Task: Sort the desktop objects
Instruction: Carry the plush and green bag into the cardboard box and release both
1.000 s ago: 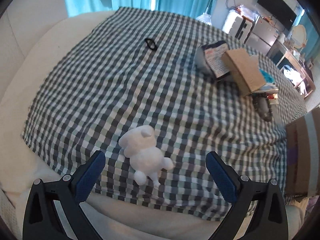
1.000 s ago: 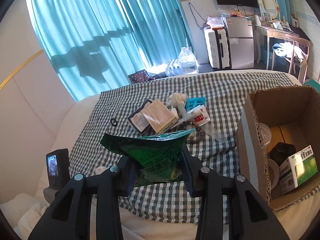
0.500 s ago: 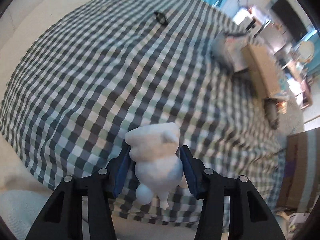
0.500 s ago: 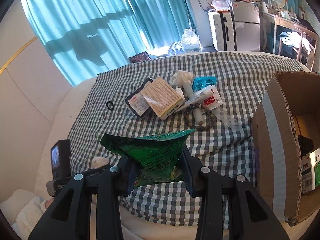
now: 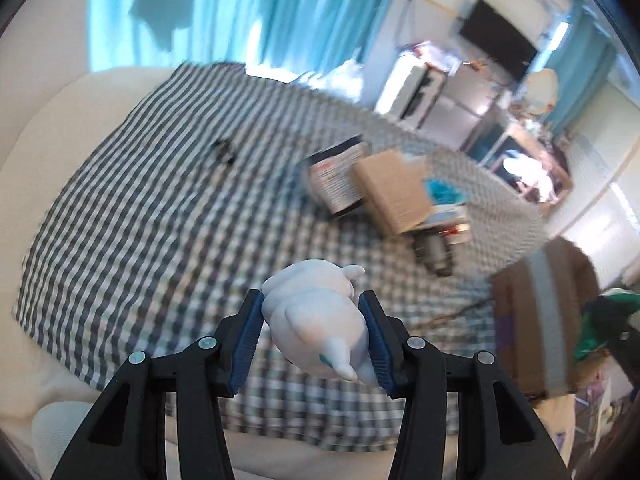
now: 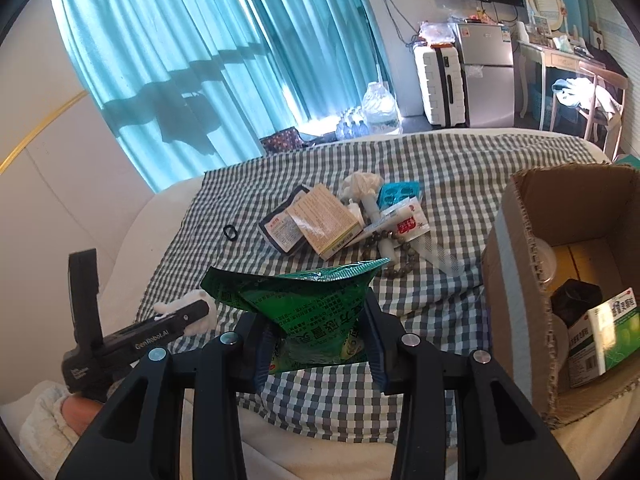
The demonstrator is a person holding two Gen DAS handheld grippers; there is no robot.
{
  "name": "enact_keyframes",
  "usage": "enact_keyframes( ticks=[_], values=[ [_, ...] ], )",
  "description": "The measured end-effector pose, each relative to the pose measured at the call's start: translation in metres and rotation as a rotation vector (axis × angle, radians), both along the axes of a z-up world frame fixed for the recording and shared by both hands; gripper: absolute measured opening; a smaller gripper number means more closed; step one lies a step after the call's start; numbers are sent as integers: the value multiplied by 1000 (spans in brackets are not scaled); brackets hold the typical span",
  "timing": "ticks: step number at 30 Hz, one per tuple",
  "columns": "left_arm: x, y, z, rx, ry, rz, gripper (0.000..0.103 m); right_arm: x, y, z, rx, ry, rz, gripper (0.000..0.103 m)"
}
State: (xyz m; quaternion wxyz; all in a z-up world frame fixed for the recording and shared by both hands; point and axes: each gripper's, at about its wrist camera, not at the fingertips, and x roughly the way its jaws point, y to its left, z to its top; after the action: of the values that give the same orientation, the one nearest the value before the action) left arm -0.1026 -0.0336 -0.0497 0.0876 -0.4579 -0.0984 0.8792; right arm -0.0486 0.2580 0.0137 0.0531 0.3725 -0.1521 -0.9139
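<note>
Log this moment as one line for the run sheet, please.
left gripper: shut on white toy figure, above checked cloth | right gripper: shut on green packet | cardboard box: open, partly filled

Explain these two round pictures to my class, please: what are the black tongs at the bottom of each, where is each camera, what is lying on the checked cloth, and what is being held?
There is no robot here. A person holds a two-finger gripper in each hand, and each gripper has a wide-angle camera looking forward along its fingers, so the pictures look round and bent.

One picture is from the left gripper. Its blue pads are shut on a white toy, lifted off the cloth.

The other is from the right gripper. It is shut on a green packet. The left gripper also shows at that picture's left edge.

On the cloth lies a pile: a tan box, packets, a blue tray, beads. A black ring lies apart. On the right stands an open carton that already has a green and white box and other things in it.
</note>
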Motion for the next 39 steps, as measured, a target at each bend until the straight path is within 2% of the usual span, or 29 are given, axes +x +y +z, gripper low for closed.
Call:
enact_keyframes(
  ticks=[5,10,16,20,27,32,34,35,36,37,38,39],
  values=[
    [9,54,51,8,98,-111,50,14,28,31,49,50,-48,38],
    [12,120,97,33,174,-254,50,31,82,68,98,101,-116,38],
    [7,206,126,84,202,-395,50,36,163,89,176,90,-216,38],
    [2,266,115,101,162,-479,50,28,207,82,203,46,-261,38],
    [-18,353,75,86,69,-579,50,7,273,35,168,-39,-311,38],
    [-28,401,51,18,35,-613,50,-8,311,8,151,-92,-350,38],
    [-31,410,43,13,29,-617,51,-10,320,4,135,-96,-373,42],
    [-33,415,41,6,29,-615,56,-12,325,2,124,-95,-381,47],
    [-35,418,39,-3,28,-609,72,-13,328,2,119,-91,-392,66],
    [-37,421,38,-17,26,-596,82,-12,331,3,123,-85,-412,79],
    [-39,421,38,-29,30,-577,92,-9,333,5,131,-70,-427,79],
    [-38,418,39,-30,39,-559,93,-7,331,6,133,-59,-433,79]
  ],
)
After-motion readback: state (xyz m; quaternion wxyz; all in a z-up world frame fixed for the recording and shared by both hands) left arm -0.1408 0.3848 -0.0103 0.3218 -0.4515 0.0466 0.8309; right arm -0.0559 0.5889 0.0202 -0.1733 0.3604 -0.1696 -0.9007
